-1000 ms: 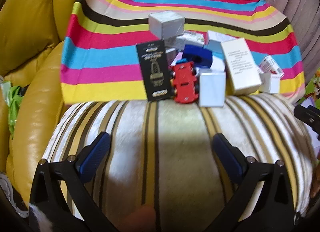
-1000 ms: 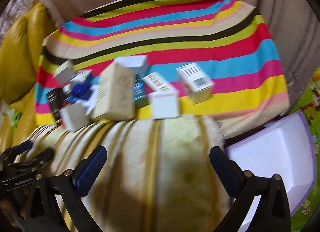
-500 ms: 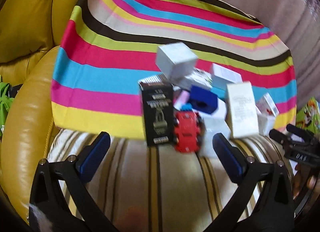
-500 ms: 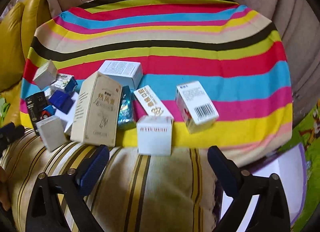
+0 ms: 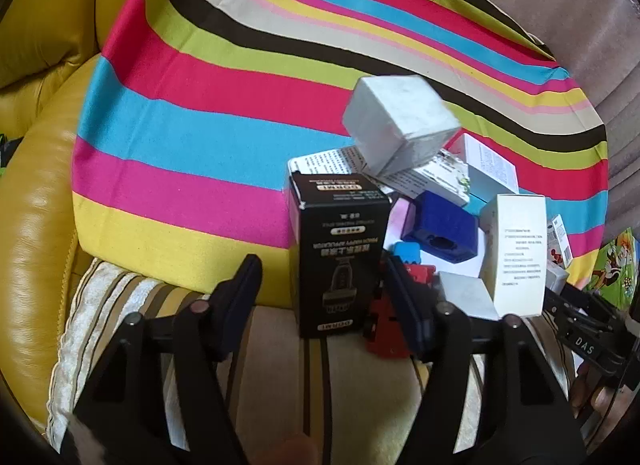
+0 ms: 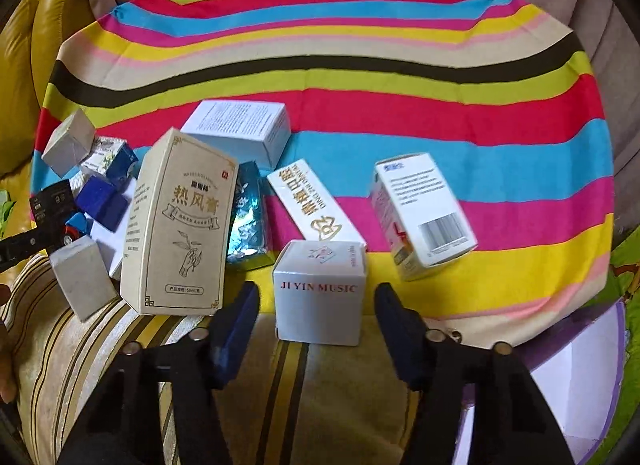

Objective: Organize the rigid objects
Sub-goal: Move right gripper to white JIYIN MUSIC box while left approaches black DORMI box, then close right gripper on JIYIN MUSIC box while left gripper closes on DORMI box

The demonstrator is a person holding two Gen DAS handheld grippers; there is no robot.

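Both claws closing, left claw (image 5: 322, 285) around black box (image 5: 340, 257), right claw (image 6: 316, 317) around white box (image 6: 320, 293)

Glossy leather cushion (image 5: 36, 265), woven striped cloth (image 5: 192, 137), matt cardboard boxes (image 6: 320, 297)

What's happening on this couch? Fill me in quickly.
A person is sorting a pile of small boxes on a striped cloth, one handheld gripper per hand. The left gripper is closing around the upright black box, with a red toy car just beside it. The right gripper is closing around the white JI YIN MUSIC box. Gaps show beside both boxes, so neither is gripped yet.
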